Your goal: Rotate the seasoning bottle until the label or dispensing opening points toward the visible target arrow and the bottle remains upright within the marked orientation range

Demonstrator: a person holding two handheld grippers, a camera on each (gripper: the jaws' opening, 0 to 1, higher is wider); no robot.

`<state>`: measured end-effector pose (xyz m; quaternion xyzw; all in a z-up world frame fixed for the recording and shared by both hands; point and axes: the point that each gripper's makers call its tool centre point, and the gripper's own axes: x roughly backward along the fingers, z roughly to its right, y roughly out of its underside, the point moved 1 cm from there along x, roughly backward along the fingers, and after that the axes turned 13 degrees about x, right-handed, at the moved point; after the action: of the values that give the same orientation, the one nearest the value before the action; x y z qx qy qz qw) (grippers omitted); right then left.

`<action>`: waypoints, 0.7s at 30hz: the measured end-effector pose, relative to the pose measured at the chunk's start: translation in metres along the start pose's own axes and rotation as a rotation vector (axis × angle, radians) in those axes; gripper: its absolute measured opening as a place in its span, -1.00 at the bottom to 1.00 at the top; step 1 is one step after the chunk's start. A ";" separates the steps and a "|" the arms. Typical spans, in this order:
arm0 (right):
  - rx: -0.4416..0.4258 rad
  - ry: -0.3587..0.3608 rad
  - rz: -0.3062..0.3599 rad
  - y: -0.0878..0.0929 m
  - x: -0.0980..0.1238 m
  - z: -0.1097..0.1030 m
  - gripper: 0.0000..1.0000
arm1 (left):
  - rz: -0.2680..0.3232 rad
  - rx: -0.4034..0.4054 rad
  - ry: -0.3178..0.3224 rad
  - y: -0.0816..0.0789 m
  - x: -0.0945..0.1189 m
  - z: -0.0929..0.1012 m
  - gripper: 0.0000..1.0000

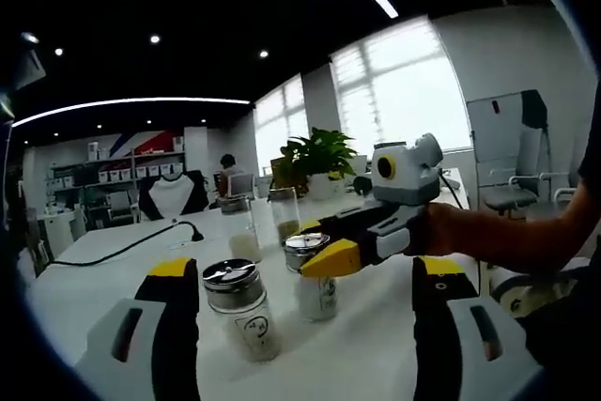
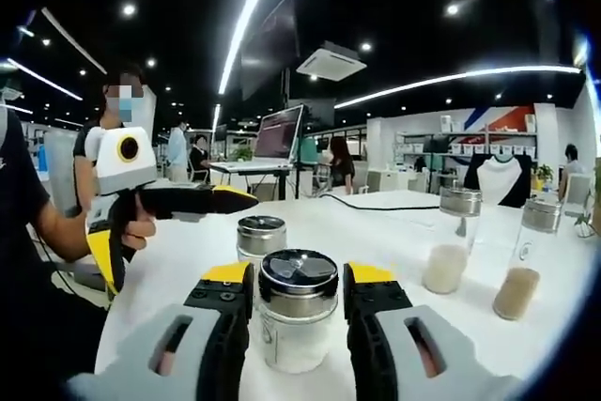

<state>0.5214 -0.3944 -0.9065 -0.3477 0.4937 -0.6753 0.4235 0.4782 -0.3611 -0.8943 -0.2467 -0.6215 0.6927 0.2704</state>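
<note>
Seasoning bottle (image 2: 297, 312): short clear glass jar with white grains inside and a shiny round metal cap with a slotted dispensing top. It stands upright on the white table (image 2: 394, 232). In the right gripper view it sits between the yellow-tipped black jaws of the right gripper (image 2: 299, 290), which close against its sides just under the cap. In the left gripper view the same bottle (image 1: 314, 277) is seen clamped by that gripper (image 1: 324, 258), reaching in from the right in a person's hand. A small label shows low on the glass; its print is too small to read.

Second jar (image 1: 242, 309): same shape and cap, white contents, a round dark mark on its front, not legible. It stands upright ahead of the left gripper (image 1: 305, 312), whose jaws are wide apart and hold nothing.

Tall glass shakers (image 2: 449, 241): two, metal-capped, one with pale grains, the other (image 2: 526, 258) with tan grains, standing well apart from the held bottle.

Black cable (image 1: 122, 246): lies across the table.

Potted plant (image 1: 317, 159): green leaves, at the table's far end.
</note>
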 end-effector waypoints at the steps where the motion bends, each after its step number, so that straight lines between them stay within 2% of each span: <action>1: 0.003 0.001 -0.002 -0.002 0.001 0.000 -0.17 | -0.001 -0.002 0.004 0.000 0.000 0.001 0.99; 8: 0.057 0.000 -0.036 0.000 0.003 -0.002 -0.24 | -0.018 -0.005 0.011 0.004 -0.001 0.003 0.99; 12: 0.084 -0.007 -0.083 0.012 0.002 -0.003 -0.35 | -0.013 -0.009 0.004 0.003 -0.001 0.001 0.99; 21: 0.076 -0.014 -0.056 0.012 0.001 0.003 -0.36 | -0.006 -0.007 -0.017 0.002 0.001 -0.006 0.98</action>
<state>0.5261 -0.3977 -0.9173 -0.3498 0.4547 -0.7028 0.4207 0.4820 -0.3562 -0.8972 -0.2400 -0.6267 0.6919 0.2663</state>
